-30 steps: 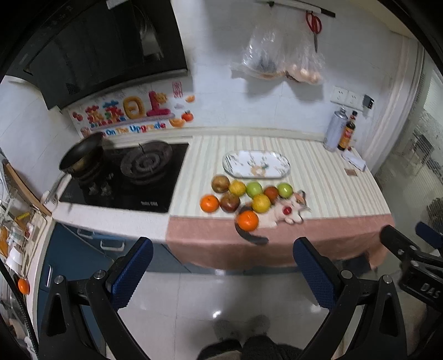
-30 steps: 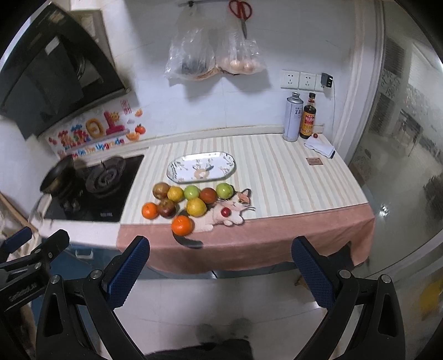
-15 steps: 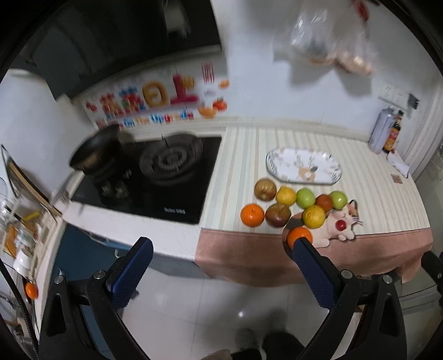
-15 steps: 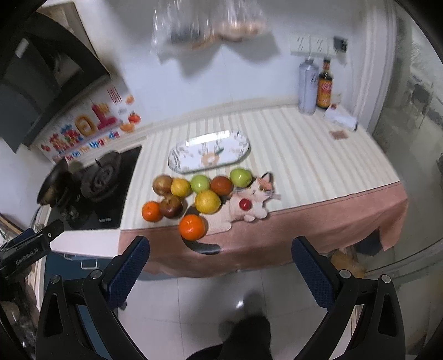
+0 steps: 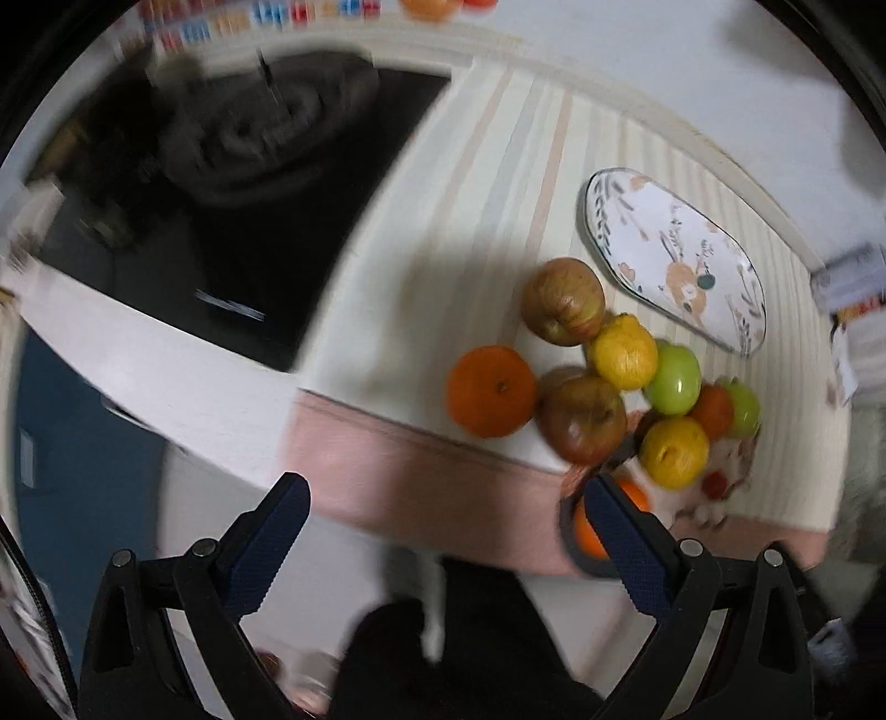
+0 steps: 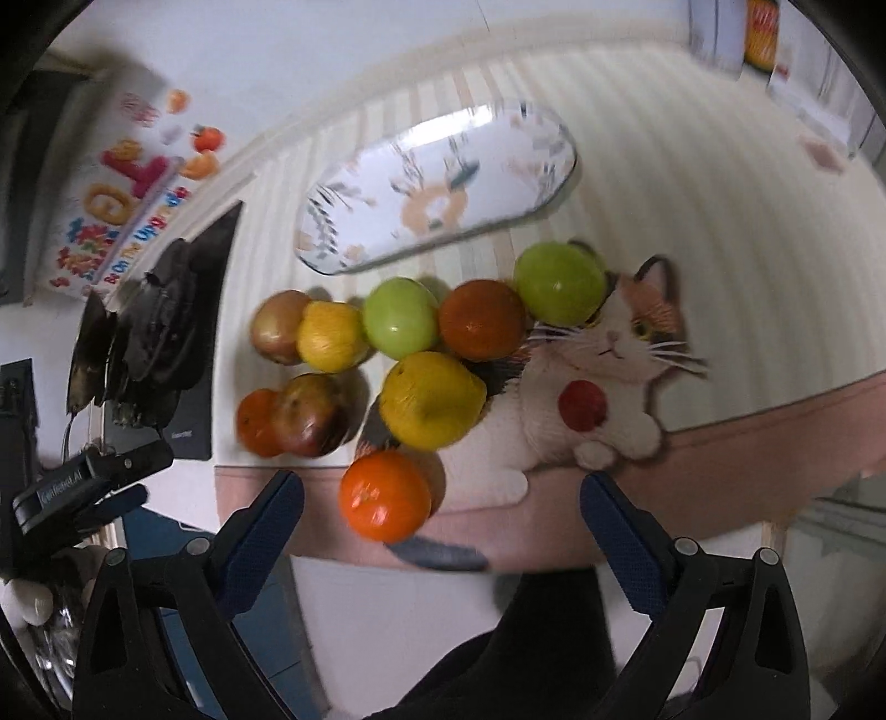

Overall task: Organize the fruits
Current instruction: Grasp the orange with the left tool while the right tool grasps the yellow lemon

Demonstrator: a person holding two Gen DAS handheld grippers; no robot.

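Observation:
Several fruits lie in a cluster on the striped counter: an orange point(image 6: 385, 494) nearest the front edge, a yellow fruit point(image 6: 434, 400), two green apples point(image 6: 559, 284), brownish apples point(image 5: 563, 301) and another orange point(image 5: 492, 390). An oval patterned plate point(image 6: 437, 188) lies empty behind them; it also shows in the left wrist view point(image 5: 673, 258). My right gripper point(image 6: 442, 526) is open and empty, just short of the front orange. My left gripper point(image 5: 447, 526) is open and empty, in front of the counter edge, left of the cluster.
A cat-shaped mat point(image 6: 598, 382) lies under the right fruits. A black gas stove point(image 5: 232, 183) with a pan is at the left. Bottles point(image 6: 736, 33) stand at the back right. A pink cloth edge point(image 5: 421, 476) hangs over the counter front.
Both grippers have moved much closer to the counter and tilted down; the fruits now fill the views. Both stay open and empty.

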